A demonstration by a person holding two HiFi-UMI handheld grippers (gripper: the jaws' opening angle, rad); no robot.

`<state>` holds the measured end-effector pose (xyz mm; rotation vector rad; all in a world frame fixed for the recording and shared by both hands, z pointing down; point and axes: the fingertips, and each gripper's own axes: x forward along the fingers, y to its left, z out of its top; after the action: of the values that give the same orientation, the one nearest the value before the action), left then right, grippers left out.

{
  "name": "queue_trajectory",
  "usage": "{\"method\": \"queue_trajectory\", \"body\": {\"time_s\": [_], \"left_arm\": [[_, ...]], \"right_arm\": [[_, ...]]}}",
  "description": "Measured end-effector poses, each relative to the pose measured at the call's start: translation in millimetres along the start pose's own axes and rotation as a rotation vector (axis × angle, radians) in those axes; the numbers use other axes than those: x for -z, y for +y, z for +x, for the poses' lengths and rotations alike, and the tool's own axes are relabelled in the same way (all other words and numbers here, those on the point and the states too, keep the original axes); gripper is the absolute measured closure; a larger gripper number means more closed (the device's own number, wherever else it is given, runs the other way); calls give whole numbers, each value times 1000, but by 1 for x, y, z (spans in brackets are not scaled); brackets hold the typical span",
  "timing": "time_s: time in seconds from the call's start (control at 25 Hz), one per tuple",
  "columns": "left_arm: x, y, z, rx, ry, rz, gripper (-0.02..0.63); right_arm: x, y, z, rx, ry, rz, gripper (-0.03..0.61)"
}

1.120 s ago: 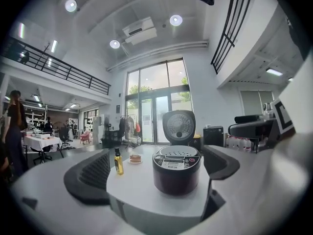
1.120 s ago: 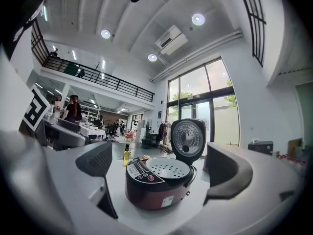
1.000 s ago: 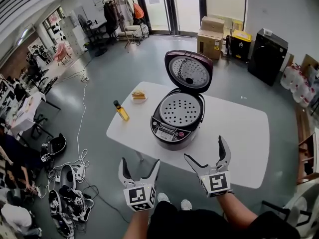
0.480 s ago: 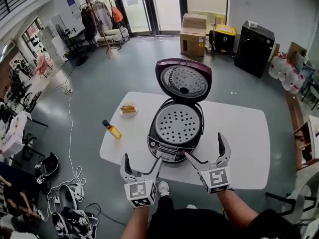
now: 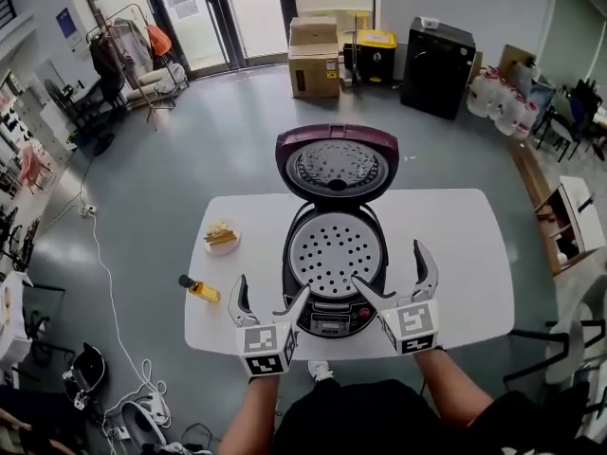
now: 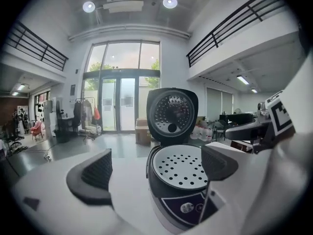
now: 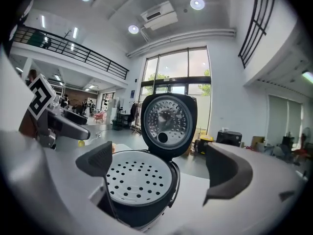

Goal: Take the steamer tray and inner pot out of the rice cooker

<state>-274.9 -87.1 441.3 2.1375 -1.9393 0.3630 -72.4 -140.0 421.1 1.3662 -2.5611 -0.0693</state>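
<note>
The left gripper (image 5: pixel 270 299) is held in front of the rice cooker (image 5: pixel 327 322), low at its front left, with its two jaws spread wide and nothing between them. The right gripper (image 5: pixel 389 271) stands at the front right of the cooker, also wide apart and empty, and its inner jaw is just beside the cooker's rim, though I cannot tell if it touches. Both gripper views look straight at the steamer tray (image 5: pixel 337 254), a pale round plate with many holes, which sits flat in the top of the cooker under the raised lid (image 5: pixel 337 164). The inner pot is not visible; I judge it is below the tray, so the tray must come out first. The cooker stands close to the front edge of the white table (image 5: pixel 455 245), with a small yellow bottle (image 5: pixel 199 289) and a small plate of food (image 5: pixel 221 237) well apart at the left. The danger I see is the grip: the tray lies low inside the rim and shows only a thin edge, so a jaw may slip off it or tilt the tray. A hard push could also move the cooker toward the table edge, or a high lift could knock the open lid.
</note>
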Motion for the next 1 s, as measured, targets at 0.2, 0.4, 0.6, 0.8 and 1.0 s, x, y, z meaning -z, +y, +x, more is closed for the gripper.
{"method": "queue_trajectory", "body": {"time_s": [0.2,0.4,0.6,0.8,1.0], "left_arm": [[-7,10,34,92,-12,12,60],[-13,12,52,127,-22,2,64],[-15,15,64,123,-28,-10,67],[-12,17,67,119,-23,-34,74],[-11,21,75,114,-24,-42,78]], "right_arm": [[7,-9,21,75,51,3,4],[27,-18,43,80,145,1,5],[60,-21,65,37,259,-3,5],[101,-26,84,3,416,-9,6],[130,-25,99,-52,547,-19,15]]}}
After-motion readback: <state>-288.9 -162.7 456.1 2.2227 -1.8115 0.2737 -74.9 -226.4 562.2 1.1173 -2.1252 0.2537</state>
